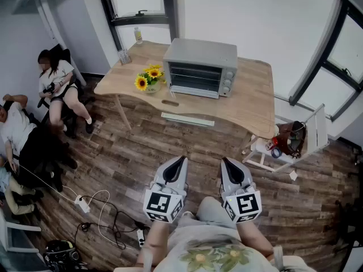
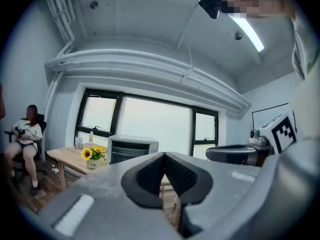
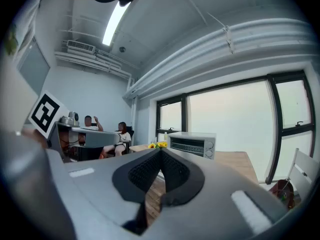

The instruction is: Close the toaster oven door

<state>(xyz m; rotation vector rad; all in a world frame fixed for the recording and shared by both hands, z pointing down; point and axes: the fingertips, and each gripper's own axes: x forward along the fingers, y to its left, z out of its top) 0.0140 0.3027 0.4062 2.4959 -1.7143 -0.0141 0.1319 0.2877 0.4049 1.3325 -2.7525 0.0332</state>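
A silver toaster oven [image 1: 199, 68] stands at the back of a wooden table [image 1: 255, 103], far ahead of me. Its front shows dark racks; from here I cannot tell how its door stands. It is also small in the left gripper view [image 2: 132, 148] and the right gripper view [image 3: 192, 144]. My left gripper [image 1: 182, 158] and right gripper [image 1: 224, 159] hang side by side close to my body, over the plank floor and well short of the table. Both are shut with nothing between the pads, as the left [image 2: 164, 155] and right [image 3: 160, 150] gripper views show.
A pot of sunflowers [image 1: 148, 77] sits left of the oven, with a bottle [image 1: 138, 35] behind. A white chair [image 1: 289, 143] holding red items stands right of the table. People sit at the left [image 1: 57, 84]. Cables and a power strip [image 1: 96, 208] lie on the floor.
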